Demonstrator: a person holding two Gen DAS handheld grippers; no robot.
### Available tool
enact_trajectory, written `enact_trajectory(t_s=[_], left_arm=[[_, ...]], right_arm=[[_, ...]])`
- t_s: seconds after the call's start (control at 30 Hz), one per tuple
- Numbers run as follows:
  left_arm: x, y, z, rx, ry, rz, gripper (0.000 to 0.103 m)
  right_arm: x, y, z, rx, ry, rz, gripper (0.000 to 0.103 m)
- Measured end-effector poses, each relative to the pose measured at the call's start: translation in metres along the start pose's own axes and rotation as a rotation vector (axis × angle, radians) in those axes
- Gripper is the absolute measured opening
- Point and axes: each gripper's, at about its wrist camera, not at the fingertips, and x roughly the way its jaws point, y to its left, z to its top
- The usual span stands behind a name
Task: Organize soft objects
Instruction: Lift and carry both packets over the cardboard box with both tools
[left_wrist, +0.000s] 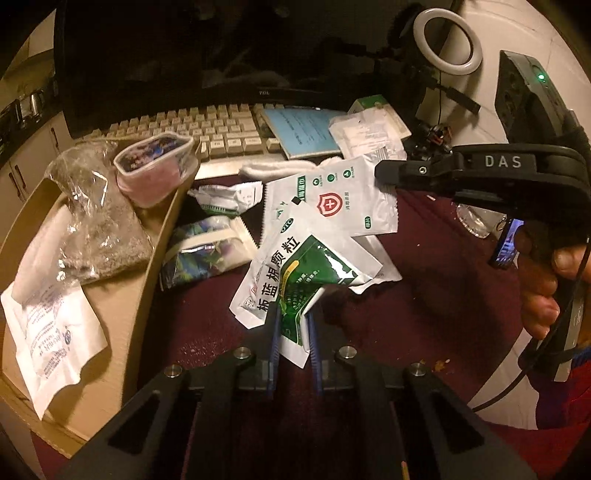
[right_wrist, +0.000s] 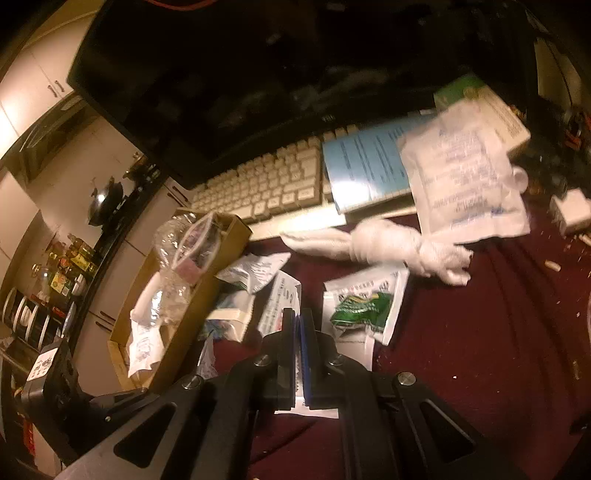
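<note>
Left wrist: left tool (left_wrist: 293, 325) pinches green sachet (left_wrist: 295, 291).

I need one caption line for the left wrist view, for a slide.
Left gripper pinches a green-and-white sachet above the maroon cloth, beside a cardboard box.

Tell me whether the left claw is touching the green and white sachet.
Touching. The left wrist view shows the left claw pinching the green and white sachet by its lower edge.
</note>
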Motion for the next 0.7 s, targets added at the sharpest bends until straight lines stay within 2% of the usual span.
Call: enact_trajectory(t_s=[0.53,0.7], left_arm=[[-0.023,0.003,0.016,0.009,-0.047,0.007,0.014],[-0.024,0.006,0.016,0.002,-0.039,0.009,0.014]], right_arm=[[-0.041,0.029,0.009,-0.071,-0.099,0.016,0.003],[-0.049,0.034,0.014,-0.082,-0.121,0.019,0.003]])
